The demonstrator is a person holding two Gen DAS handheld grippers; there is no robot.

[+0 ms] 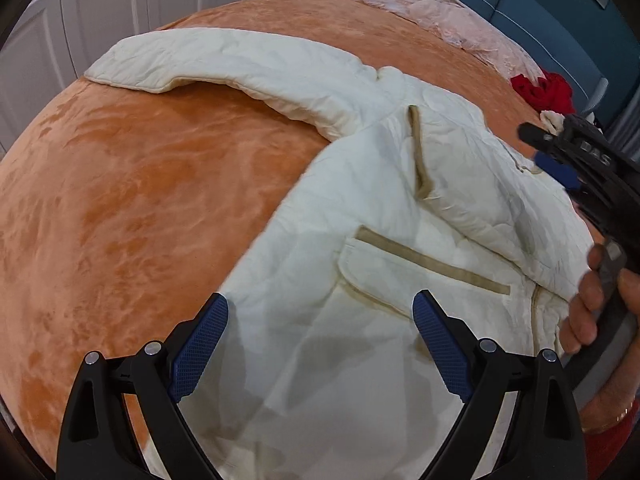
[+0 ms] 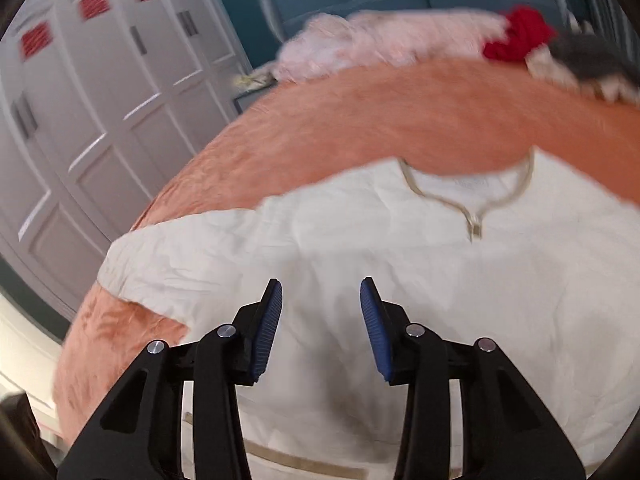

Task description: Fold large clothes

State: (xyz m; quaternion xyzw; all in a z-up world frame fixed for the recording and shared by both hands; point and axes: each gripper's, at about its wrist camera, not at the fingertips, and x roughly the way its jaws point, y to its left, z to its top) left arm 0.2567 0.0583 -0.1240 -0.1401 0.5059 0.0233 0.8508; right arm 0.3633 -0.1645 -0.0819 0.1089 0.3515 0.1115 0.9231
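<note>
A cream quilted jacket (image 1: pixel 360 216) with tan pocket trims lies spread on an orange bedspread (image 1: pixel 140 200). One sleeve (image 1: pixel 224 68) stretches out to the far left. My left gripper (image 1: pixel 320 312) is open and empty, hovering over the jacket's lower hem. My right gripper shows in the left wrist view (image 1: pixel 560 152) at the right, above the jacket's far side. In the right wrist view the right gripper (image 2: pixel 322 300) is open and empty above the jacket (image 2: pixel 400 260), with the zipped collar (image 2: pixel 474 208) ahead.
A pink quilt (image 1: pixel 420 4) lies bunched at the bed's far side, with a red garment (image 1: pixel 544 90) beside it. White panelled wardrobe doors (image 2: pixel 100 120) stand left of the bed. A blue headboard (image 1: pixel 540 12) is behind.
</note>
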